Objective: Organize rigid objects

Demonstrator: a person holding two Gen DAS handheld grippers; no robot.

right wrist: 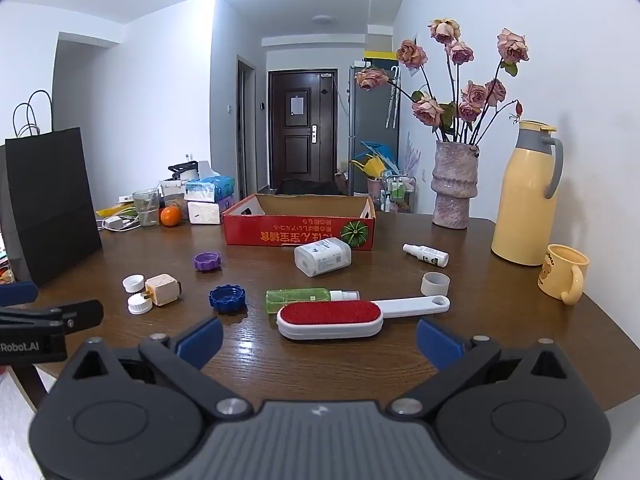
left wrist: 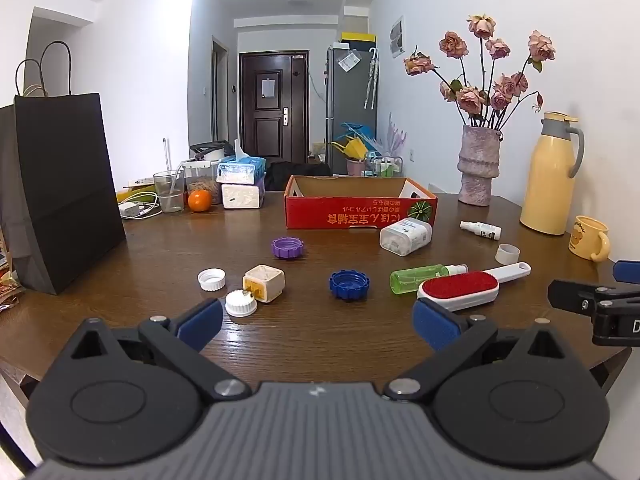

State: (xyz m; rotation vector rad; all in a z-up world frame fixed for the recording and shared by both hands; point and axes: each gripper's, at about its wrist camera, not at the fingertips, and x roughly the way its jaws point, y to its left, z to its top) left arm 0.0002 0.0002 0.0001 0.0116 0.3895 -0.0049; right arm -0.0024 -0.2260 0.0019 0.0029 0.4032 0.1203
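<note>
Brush [right wrist: 330, 319] lies just beyond the empty, spread right claw [right wrist: 318, 340].

Red lint brush [right wrist: 330, 319] lies flat beside the green spray bottle [right wrist: 298, 298]; caps scattered before the open red box [right wrist: 298, 233]

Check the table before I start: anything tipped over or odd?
Nothing spilled or broken. The green spray bottle, small white spray bottle and white container lie on their sides, and the red cardboard box looks empty.
</note>
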